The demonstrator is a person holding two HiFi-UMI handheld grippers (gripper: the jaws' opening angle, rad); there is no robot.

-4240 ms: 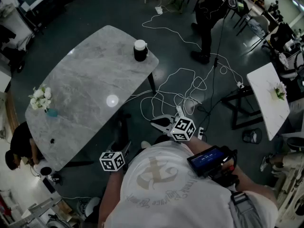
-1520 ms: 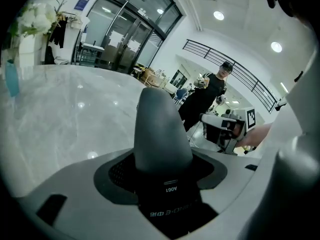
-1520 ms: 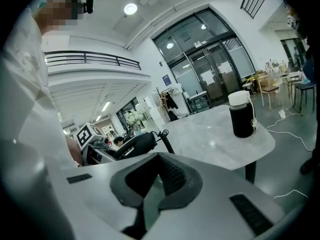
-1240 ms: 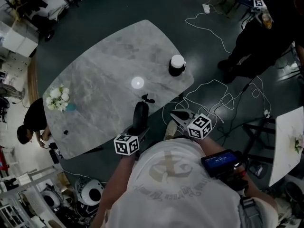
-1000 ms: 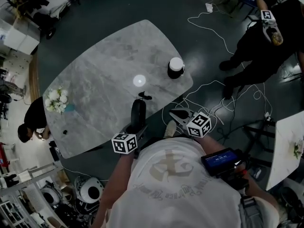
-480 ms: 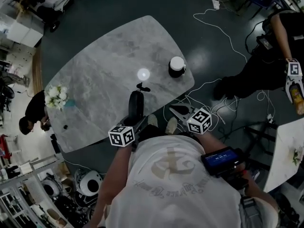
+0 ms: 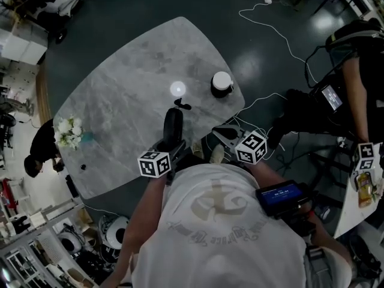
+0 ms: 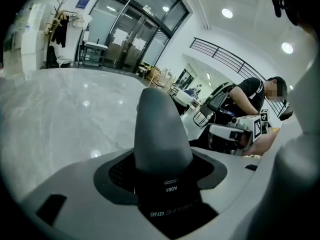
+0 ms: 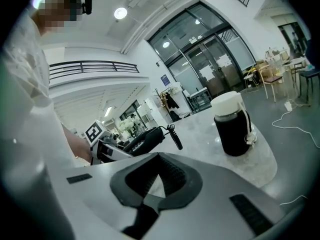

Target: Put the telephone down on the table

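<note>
- Telephone [image 8: 161,129] placement had changed most since the oldest frame. Then it hung over the floor, short of the table [image 7: 120,101]. Now its far end reached over the table's near edge, held in the air clear of the marble.
- Over the last second little had shifted. The handset stayed just short of the bright reflection on the tabletop, with the white-lidded dark jar [image 7: 221,84] off to its right.
- The left gripper [image 7: 169,151] stayed clamped on the handset's near end, its jaws wide around the body.
- The right gripper [image 7: 221,132] stayed beside it over the floor, jaw tips pressed together with nothing between them.
- A second person [image 7: 360,95] had moved from the top right corner down along the right edge. The marker cube [image 7: 364,156] on the gripper they carried sat lower than half a second before.
- The flowers [image 7: 69,131] and the jar kept their places on the table.
- In the head view the wearer's torso [image 7: 222,233] covered both forearms, and the left jaws were lost beneath their cube and the handset.
- In the left gripper view the handset blocked the middle of the tabletop.
- The second person was cut off by the frame's right edge, and a crouching person [image 7: 39,152] was partly behind the table's left edge.
- A small dark speck [image 7: 83,167] on the marble was too small to name.
</note>
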